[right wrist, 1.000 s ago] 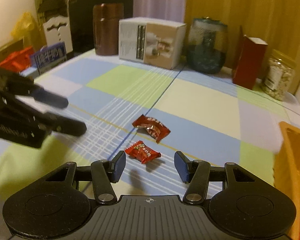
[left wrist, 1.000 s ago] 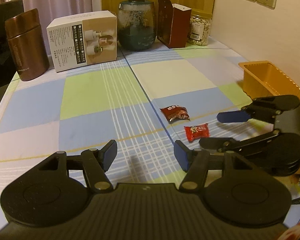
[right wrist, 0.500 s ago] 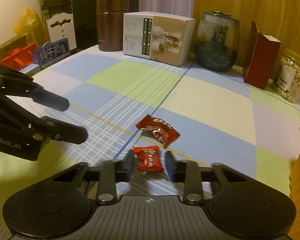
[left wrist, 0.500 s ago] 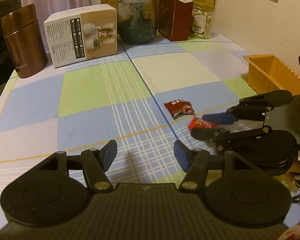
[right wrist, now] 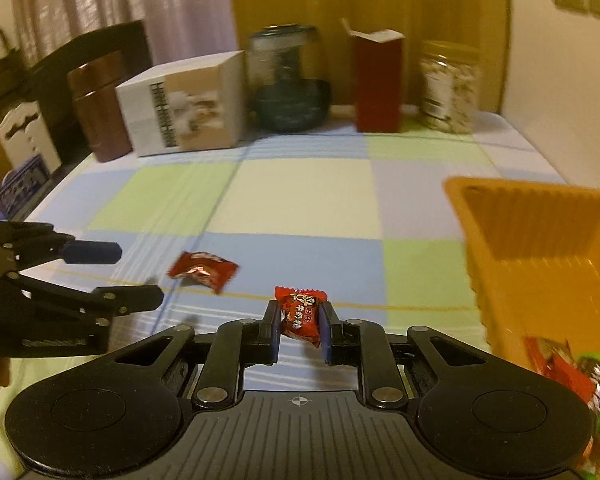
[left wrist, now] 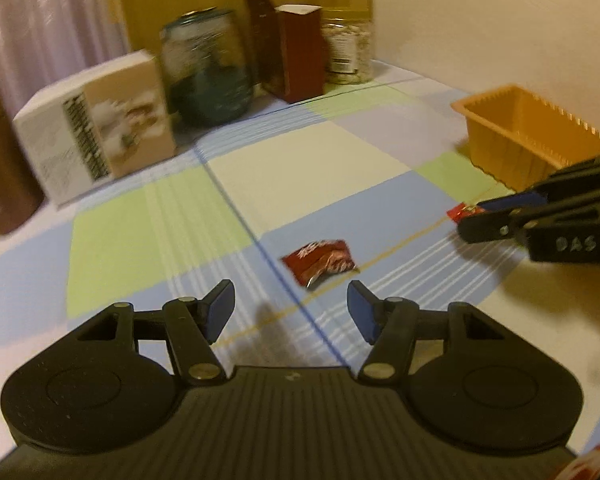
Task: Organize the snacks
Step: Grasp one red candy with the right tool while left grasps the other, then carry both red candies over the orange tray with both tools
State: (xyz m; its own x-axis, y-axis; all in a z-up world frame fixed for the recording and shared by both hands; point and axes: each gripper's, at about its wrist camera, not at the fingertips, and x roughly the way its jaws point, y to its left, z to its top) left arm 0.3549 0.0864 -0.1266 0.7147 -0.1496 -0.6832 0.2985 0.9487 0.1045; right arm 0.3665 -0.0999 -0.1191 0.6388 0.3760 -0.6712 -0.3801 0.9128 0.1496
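Right wrist view: the right gripper (right wrist: 299,330) is clamped on a bright red wrapped candy (right wrist: 300,314), which stands pinched between the two blue pads (right wrist: 325,332) with its crimped top edge above the fingertips. It is held just left of the orange plastic tray (right wrist: 500,220), whose near corner contains several wrapped snacks (right wrist: 572,372). A second, dark red snack packet (right wrist: 202,270) lies flat on the checked tablecloth (right wrist: 300,200), left of the held candy and apart from it. The left gripper (right wrist: 112,276) enters from the left edge with its jaws spread and nothing between them, the packet just off its fingertips.

Left wrist view: the left gripper (left wrist: 291,316) is open, and the dark red snack packet (left wrist: 320,262) lies on the cloth just ahead of the gap between its fingers, not touching either. The right gripper (left wrist: 472,222) shows at the right edge with the red candy (left wrist: 462,212) at its tip, beside the orange tray (left wrist: 500,140). Background items are motion-blurred.
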